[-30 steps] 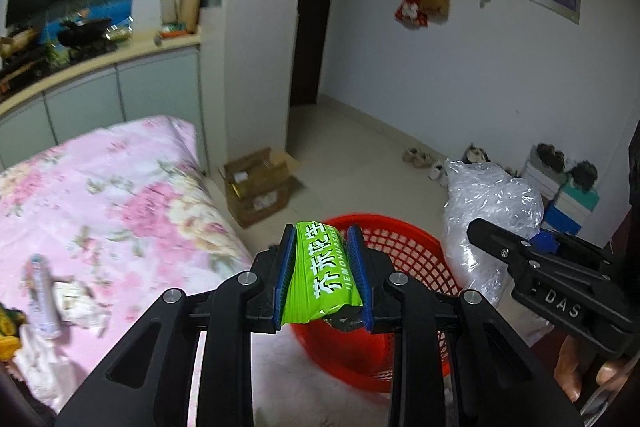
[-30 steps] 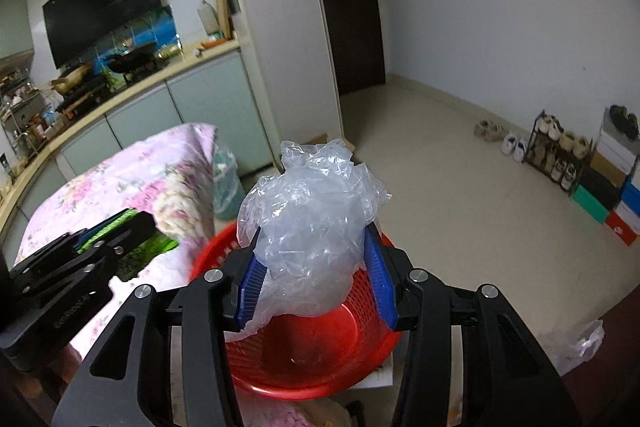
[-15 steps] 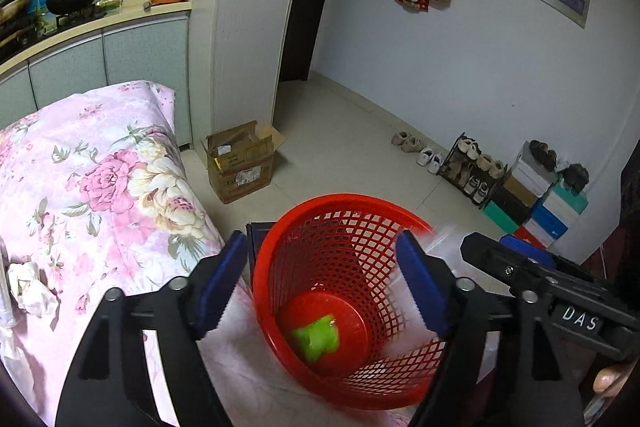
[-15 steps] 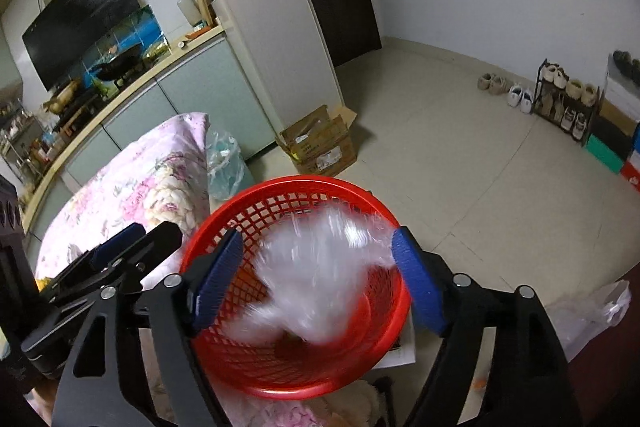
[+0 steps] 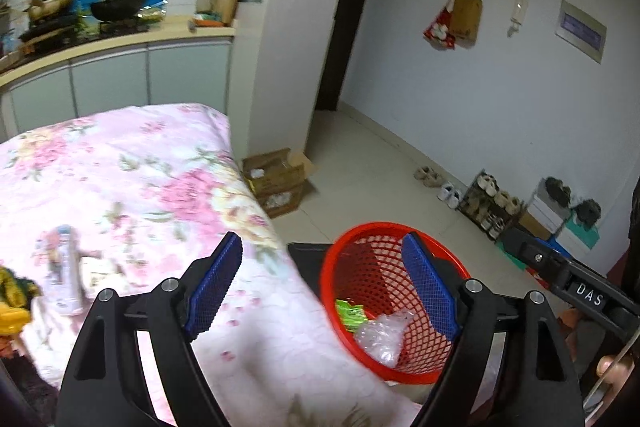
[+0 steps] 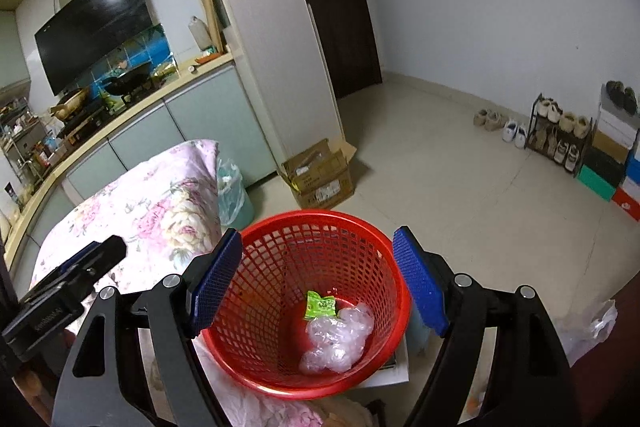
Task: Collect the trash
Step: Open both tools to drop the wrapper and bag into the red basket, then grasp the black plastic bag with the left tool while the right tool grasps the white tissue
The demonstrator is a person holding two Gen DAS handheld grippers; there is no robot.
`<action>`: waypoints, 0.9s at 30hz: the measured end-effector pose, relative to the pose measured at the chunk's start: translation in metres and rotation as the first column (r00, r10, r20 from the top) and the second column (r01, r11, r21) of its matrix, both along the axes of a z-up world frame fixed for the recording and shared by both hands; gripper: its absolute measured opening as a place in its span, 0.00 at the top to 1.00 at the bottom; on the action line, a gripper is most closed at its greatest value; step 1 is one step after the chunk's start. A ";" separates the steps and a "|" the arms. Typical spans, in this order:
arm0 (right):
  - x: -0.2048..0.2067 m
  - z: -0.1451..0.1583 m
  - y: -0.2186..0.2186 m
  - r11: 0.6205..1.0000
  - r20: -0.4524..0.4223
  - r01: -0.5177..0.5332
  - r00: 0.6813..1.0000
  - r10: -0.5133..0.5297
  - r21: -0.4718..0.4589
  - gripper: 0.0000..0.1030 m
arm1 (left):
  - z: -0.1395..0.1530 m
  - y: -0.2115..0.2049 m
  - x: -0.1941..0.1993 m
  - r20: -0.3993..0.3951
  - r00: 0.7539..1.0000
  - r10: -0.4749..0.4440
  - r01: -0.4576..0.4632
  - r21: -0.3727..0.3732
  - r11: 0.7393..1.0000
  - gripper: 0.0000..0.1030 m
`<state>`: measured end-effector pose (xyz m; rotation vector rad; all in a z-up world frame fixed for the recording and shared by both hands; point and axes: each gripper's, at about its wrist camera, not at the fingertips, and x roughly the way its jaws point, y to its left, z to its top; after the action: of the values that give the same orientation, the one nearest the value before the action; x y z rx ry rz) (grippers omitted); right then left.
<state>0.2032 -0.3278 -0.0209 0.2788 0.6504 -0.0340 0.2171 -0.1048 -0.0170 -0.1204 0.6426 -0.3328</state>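
A red mesh basket (image 6: 320, 223) stands beside the bed, also in the left wrist view (image 5: 360, 231). Inside lie a green snack wrapper (image 6: 319, 305) and a crumpled clear plastic bag (image 6: 338, 337); both also show in the left wrist view, wrapper (image 5: 350, 313) and bag (image 5: 380, 337). My right gripper (image 6: 318, 283) is open and empty right above the basket. My left gripper (image 5: 320, 287) is open and empty, over the bed's edge just left of the basket. More trash lies on the bed: a small bottle (image 5: 66, 267), crumpled paper (image 5: 98, 269) and a yellow-green wrapper (image 5: 12, 301).
The bed has a pink floral quilt (image 5: 132, 179). An open cardboard box (image 6: 320, 175) sits on the tiled floor behind the basket. A bin with a plastic liner (image 6: 232, 191) stands by the bed. A shoe rack and boxes (image 6: 568, 139) line the right wall.
Both grippers opened: the green wrapper and the clear bag dropped into the red basket. The left gripper then swung left toward the bed; the right one stays above the basket.
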 end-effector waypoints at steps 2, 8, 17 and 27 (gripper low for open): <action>-0.003 0.004 0.005 1.000 0.015 -0.009 1.000 0.010 -0.003 0.27 | 0.005 0.011 -0.009 0.010 1.000 0.028 -0.028 0.000 1.000 0.23; -0.018 0.019 0.031 0.997 0.080 -0.077 0.994 0.078 -0.023 0.27 | 0.017 0.039 -0.036 0.047 0.993 0.107 -0.108 0.016 0.994 0.22; -0.038 0.027 0.082 0.971 0.125 -0.225 0.964 0.233 -0.076 0.27 | 0.017 0.099 -0.083 0.054 0.965 0.257 -0.259 0.038 0.965 0.21; -0.051 0.024 0.117 0.941 0.112 -0.324 0.936 0.333 -0.094 0.26 | 0.002 0.182 -0.149 0.058 0.870 0.489 -0.493 0.111 0.863 0.18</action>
<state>0.1523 -0.2108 0.0027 0.0959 0.5609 0.2787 0.0684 0.0777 -0.0146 -0.1575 0.5798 0.2011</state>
